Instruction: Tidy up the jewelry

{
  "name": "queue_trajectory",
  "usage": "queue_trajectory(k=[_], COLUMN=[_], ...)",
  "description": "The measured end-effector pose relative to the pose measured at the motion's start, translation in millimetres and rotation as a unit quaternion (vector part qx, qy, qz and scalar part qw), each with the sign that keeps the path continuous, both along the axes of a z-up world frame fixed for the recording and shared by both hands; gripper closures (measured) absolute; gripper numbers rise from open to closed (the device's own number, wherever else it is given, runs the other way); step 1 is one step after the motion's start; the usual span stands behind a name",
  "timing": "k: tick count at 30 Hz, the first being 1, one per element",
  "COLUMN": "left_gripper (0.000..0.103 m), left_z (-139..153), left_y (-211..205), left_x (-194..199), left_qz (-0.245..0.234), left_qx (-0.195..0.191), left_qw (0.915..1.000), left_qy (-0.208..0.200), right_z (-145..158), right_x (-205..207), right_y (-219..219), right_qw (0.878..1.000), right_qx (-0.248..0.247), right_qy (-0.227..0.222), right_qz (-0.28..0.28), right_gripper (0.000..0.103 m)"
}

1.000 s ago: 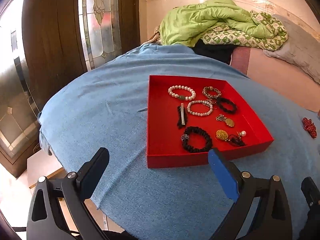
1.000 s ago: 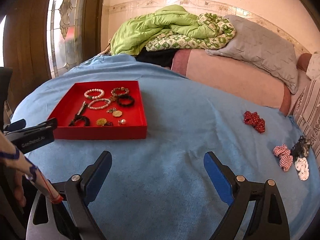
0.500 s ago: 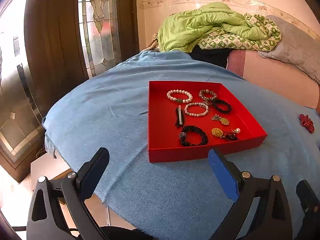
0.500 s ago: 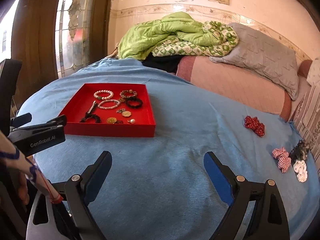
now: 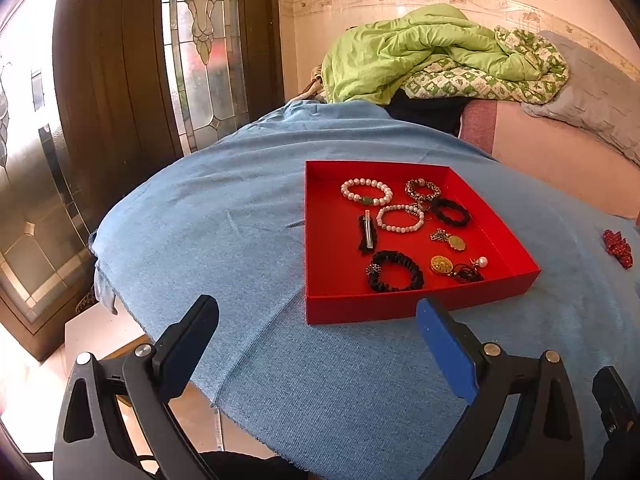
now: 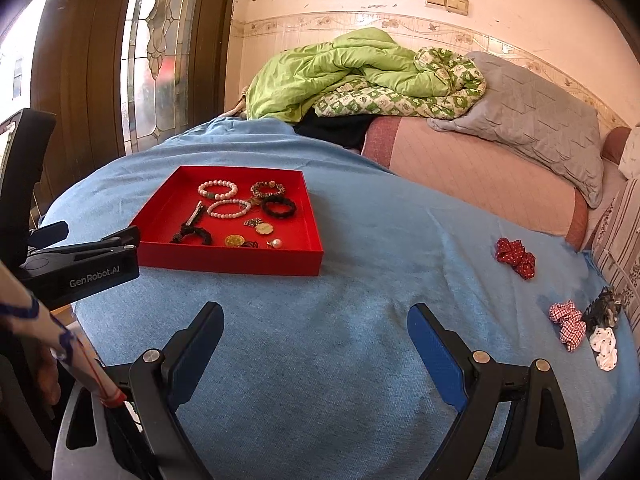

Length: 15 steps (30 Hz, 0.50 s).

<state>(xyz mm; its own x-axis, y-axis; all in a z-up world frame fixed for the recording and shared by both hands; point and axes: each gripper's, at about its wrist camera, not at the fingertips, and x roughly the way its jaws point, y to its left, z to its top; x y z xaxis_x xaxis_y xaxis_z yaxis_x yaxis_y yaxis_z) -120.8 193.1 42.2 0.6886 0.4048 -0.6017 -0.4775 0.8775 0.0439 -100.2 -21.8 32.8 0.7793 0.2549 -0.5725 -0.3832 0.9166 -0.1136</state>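
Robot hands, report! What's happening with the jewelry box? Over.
Left gripper open, empty. Right gripper open, empty. Red tray holds bracelets; red bow lies outside. Nothing blocking.

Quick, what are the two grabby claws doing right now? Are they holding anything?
Left gripper: open, holding nothing, hovering over the blue cloth in front of the red tray.
Right gripper: open, holding nothing, over the blue cloth.

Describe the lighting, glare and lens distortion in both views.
Left wrist view: the window is blown out white at the left edge, and the blue cloth bulges from fisheye bending. Right wrist view: even daylight, soft shadows, red tray sharp, corners vignetted black.
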Motion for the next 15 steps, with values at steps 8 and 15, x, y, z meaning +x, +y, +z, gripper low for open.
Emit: queue_trajectory(k=[8, 15], left_gripper=[0.004, 0.004], left_z=[-1.4, -1.8], left_y=[0.6, 0.8], left_x=[0.7, 1.4], left_qz=[0.0, -0.002], left_qx=[-0.003, -0.004], left_qw=[1.0, 1.0], left_qy=[0.004, 0.005], right_z=[-1.1, -3.2], right_x=[0.7, 1.5], right_y=[2.2, 4.3], right_qw=[1.0, 1.0], right_qx=[-0.004, -0.009], right_qy=[0.003, 0.006], right_qz=[0.004, 0.006], right_gripper=[0.008, 0.008])
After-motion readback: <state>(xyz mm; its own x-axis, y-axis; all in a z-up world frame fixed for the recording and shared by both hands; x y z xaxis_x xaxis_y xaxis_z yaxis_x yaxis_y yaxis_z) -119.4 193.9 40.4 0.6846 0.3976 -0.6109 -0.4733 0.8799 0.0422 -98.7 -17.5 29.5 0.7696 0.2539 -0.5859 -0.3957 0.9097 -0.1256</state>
